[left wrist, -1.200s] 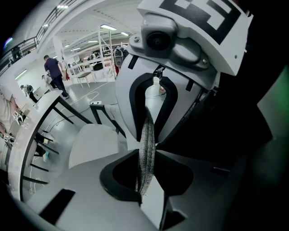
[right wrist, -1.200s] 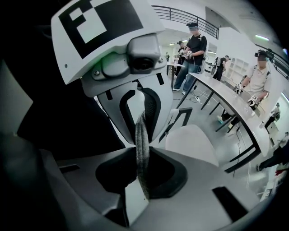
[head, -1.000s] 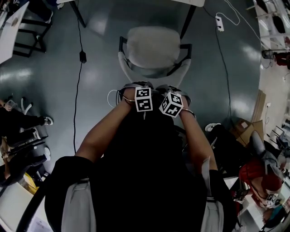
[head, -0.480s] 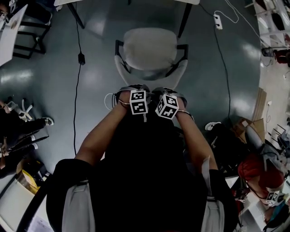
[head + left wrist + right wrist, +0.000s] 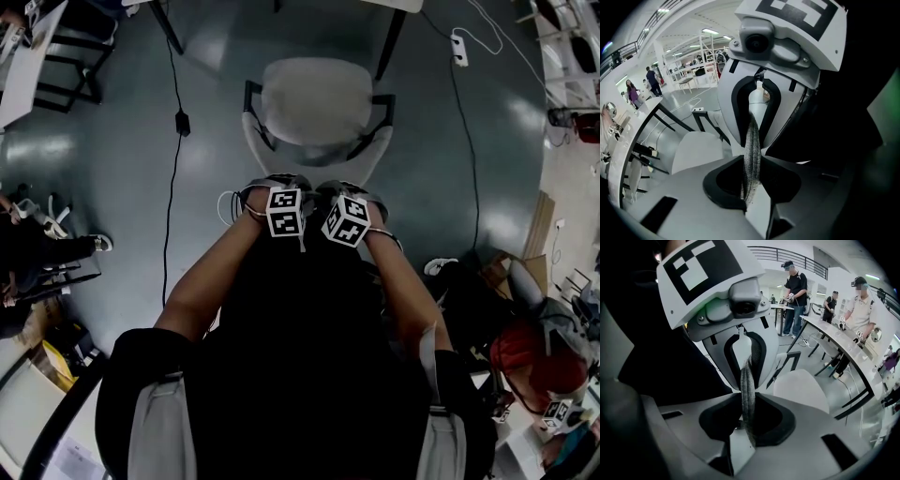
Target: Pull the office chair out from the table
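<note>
The office chair has a pale grey seat [image 5: 314,98] and black armrests, and stands on the floor just short of the table [image 5: 386,4]. Both grippers hold the top edge of its backrest [image 5: 258,145], close together. My left gripper [image 5: 278,186] has the grey fabric edge [image 5: 751,150] pinched between its jaws, which are opening slightly. My right gripper [image 5: 354,190] is shut on the same fabric edge [image 5: 748,399]. Each gripper view shows the other gripper facing it along that edge, with the seat [image 5: 698,150] [image 5: 801,390] beyond.
Black table legs [image 5: 389,42] stand behind the chair. A cable with a plug [image 5: 181,122] trails on the left, a white power strip [image 5: 457,47] lies at the right. Bags [image 5: 525,361] sit at the lower right. People stand at a long table [image 5: 834,341].
The chair and both grippers keep nearly the same places. Only the head view has shifted a little.
</note>
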`<action>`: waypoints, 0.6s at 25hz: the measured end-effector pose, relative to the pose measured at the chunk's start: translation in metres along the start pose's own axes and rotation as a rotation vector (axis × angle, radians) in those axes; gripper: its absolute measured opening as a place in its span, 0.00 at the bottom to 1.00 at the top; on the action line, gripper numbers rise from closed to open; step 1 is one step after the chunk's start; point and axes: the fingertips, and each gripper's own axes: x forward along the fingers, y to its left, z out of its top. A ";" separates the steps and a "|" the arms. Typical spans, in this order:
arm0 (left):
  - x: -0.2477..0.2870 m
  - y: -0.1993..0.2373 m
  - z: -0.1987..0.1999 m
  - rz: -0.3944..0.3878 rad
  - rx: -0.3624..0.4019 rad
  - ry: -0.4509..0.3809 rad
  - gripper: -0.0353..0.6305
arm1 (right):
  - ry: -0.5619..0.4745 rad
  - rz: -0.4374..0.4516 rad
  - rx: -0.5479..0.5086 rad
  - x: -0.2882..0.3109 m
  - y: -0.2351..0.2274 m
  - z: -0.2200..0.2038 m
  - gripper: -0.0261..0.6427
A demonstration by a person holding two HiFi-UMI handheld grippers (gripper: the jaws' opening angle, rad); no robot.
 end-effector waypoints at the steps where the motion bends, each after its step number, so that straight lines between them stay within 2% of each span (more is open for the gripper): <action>1: 0.000 -0.001 0.000 0.002 0.001 -0.003 0.19 | 0.001 0.002 0.000 0.000 0.001 0.000 0.16; 11: -0.008 0.003 0.003 0.004 0.027 -0.019 0.22 | -0.005 0.007 -0.038 -0.010 -0.003 0.001 0.17; 15: -0.022 0.006 0.006 0.022 0.030 -0.041 0.22 | -0.083 -0.005 0.021 -0.027 -0.010 0.014 0.17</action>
